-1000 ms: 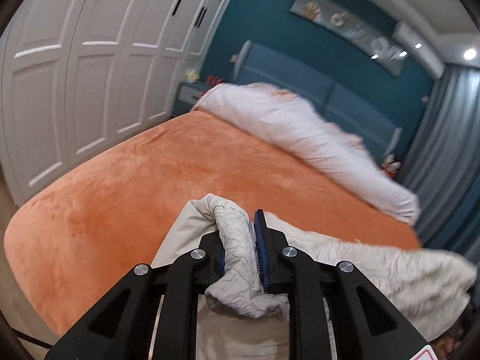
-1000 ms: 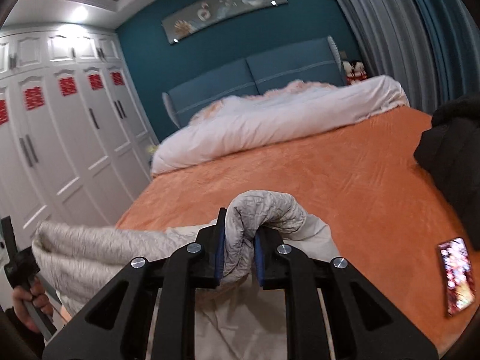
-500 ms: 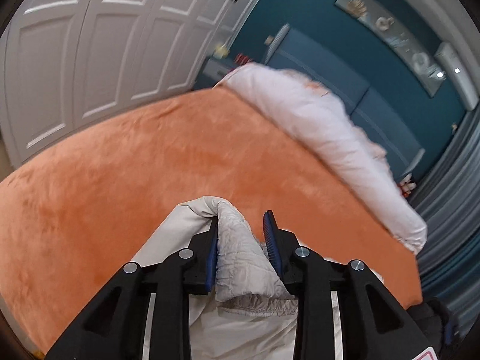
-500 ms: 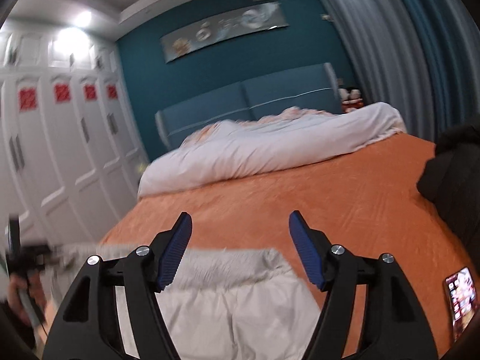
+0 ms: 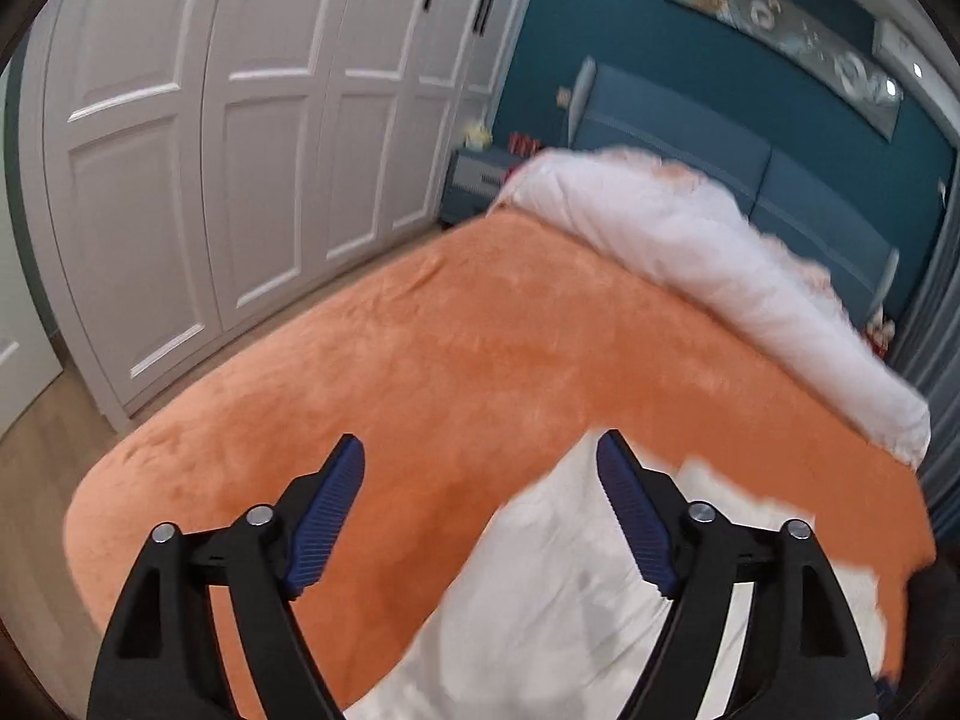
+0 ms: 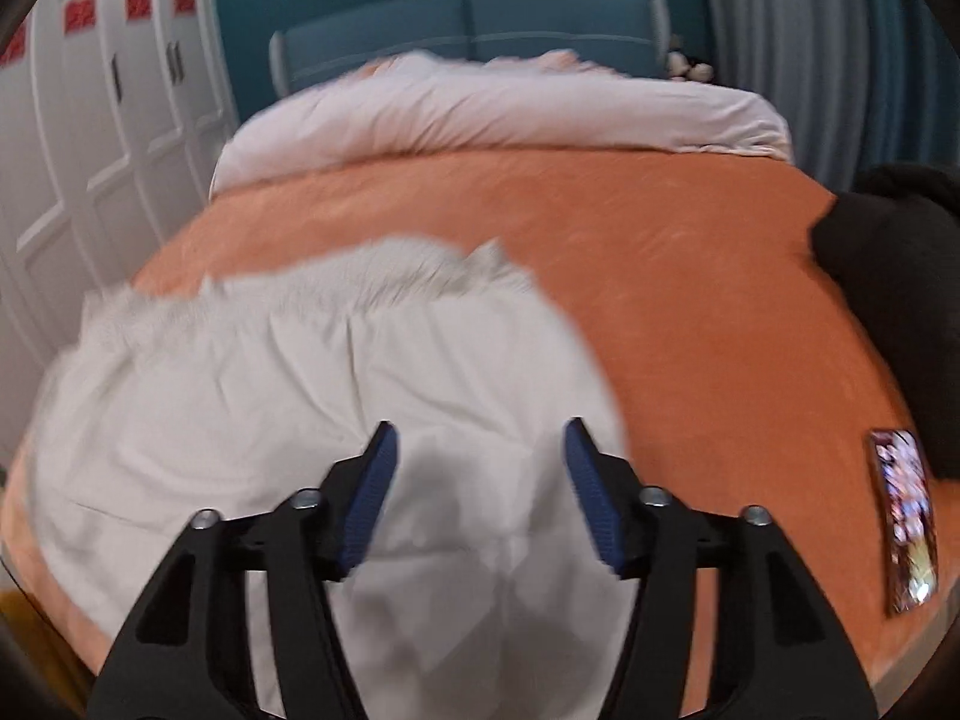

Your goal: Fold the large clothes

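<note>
the pale quilted garment (image 6: 312, 396) is lying spread on the orange bed (image 6: 690, 312), near the foot edge closest to the cameras, with its fuzzy far hem turned toward the rolled white duvet (image 6: 492, 114) by the headboard. the left claw (image 5: 480, 504) is opening, its blue pads standing wide with nothing between them; it is hanging over bare orange cover at the garment's left edge (image 5: 540, 570), where the cloth is only showing beside and beneath the right pad. the right claw (image 6: 480, 489) is standing apart too, gripping nothing and hovering just above the middle of the garment. both are pointing down toward the cloth, which suits laying a fold flat and letting it settle under its own weight rather than dragging it. a phone (image 6: 906, 516) is lying near the bed's right edge, and a dark heap of clothing (image 6: 900, 276) is sitting beyond it, both well clear of the garment. the next grasp will likely want a fresh edge or corner.
</note>
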